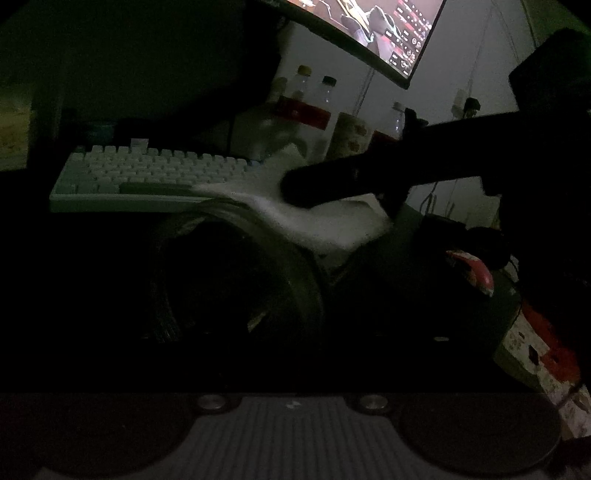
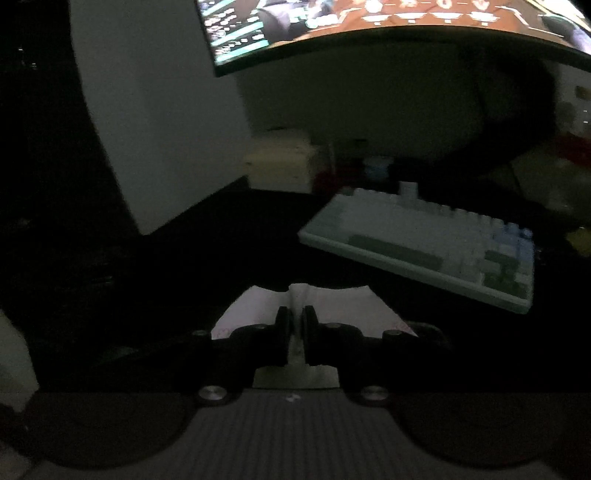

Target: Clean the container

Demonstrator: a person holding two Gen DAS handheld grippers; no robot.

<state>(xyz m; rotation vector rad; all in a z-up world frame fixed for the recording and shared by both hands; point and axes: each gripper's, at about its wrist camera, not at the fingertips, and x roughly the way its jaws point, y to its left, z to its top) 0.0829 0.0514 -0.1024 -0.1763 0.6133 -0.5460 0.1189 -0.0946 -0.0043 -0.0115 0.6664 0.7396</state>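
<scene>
tissue [image 2: 314, 299] pinched in right gripper [image 2: 296, 314] — jaws closed, keyboard [image 2: 424, 243] beyond.

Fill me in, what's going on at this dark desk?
A person is cleaning a container by hand-held grippers. The right gripper, jaws shut on a white tissue, presses that tissue onto the rim of a dark round container in front of the keyboard. Whether the left gripper holds the container is too dark to tell. The monitor is on.

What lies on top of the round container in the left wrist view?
A white cloth lies over the container's far rim, with the right gripper on it. The container's inside is too dark to see.
</scene>
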